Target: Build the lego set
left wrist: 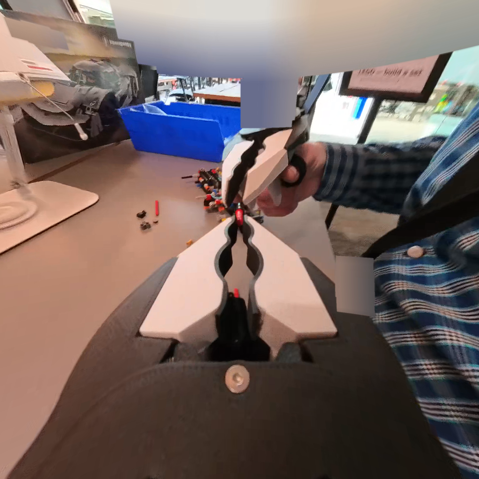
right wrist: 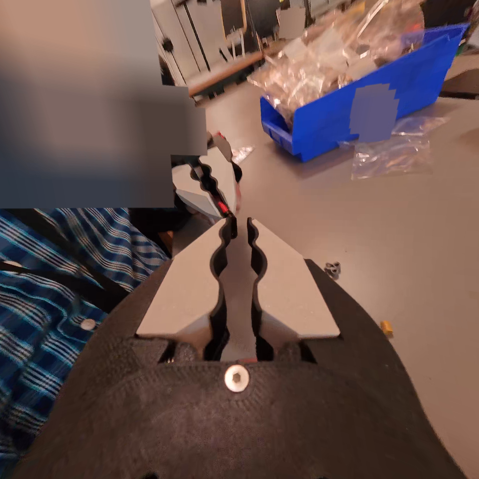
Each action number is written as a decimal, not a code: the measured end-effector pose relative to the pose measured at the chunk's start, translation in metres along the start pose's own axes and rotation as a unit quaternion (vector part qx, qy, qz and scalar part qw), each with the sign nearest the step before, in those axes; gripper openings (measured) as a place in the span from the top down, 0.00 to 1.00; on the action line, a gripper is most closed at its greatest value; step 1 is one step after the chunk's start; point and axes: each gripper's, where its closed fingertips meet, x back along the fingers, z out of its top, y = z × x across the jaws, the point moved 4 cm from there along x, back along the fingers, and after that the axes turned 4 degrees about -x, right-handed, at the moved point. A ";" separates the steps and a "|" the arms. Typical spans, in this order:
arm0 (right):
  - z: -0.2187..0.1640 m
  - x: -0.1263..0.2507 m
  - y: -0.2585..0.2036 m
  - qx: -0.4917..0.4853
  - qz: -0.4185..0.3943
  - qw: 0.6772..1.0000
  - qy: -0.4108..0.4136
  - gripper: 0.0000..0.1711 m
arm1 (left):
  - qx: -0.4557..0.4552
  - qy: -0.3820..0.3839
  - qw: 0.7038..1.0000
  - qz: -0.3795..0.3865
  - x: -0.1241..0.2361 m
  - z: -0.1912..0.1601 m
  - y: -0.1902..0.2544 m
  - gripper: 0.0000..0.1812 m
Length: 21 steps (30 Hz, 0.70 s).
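Observation:
My left gripper (left wrist: 239,220) is shut on a small red lego piece (left wrist: 239,215) with a dark end, held above the grey table (left wrist: 103,259). My right gripper (left wrist: 231,204) comes in from above right, held by a hand, with its tips right at that piece. In the right wrist view my right gripper (right wrist: 241,226) has its jaws a little apart. A thin black part (right wrist: 234,228) lies against its left fingertip. This part runs on from the red piece (right wrist: 222,206), which the left gripper (right wrist: 225,210) holds just ahead.
A pile of mixed lego pieces (left wrist: 210,189) lies on the table beyond the grippers. A red axle (left wrist: 156,207) and small black pieces (left wrist: 143,220) lie to the left. A blue bin (right wrist: 324,121) holds plastic bags. A white stand base (left wrist: 46,204) sits left. A grey piece (right wrist: 333,269) and a yellow piece (right wrist: 386,331) lie right.

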 end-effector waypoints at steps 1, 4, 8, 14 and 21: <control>0.003 0.001 -0.004 -0.005 0.013 1.000 0.011 0.94 | 0.014 0.010 1.000 -0.008 0.000 0.003 0.000 0.99; 0.006 0.001 -0.010 -0.008 0.028 0.999 0.023 0.94 | 0.039 0.027 0.999 -0.022 0.000 0.008 0.000 0.99; 0.006 0.000 -0.013 -0.017 0.038 0.999 0.034 0.97 | 0.055 0.042 0.997 -0.034 -0.002 0.013 0.002 0.99; 0.007 0.003 -0.018 -0.024 0.054 0.997 0.042 0.97 | 0.058 0.053 0.996 -0.048 -0.002 0.017 0.007 0.99; 0.004 0.005 -0.019 -0.009 0.036 0.999 0.018 0.98 | 0.039 0.032 0.998 -0.046 -0.005 0.014 0.010 0.99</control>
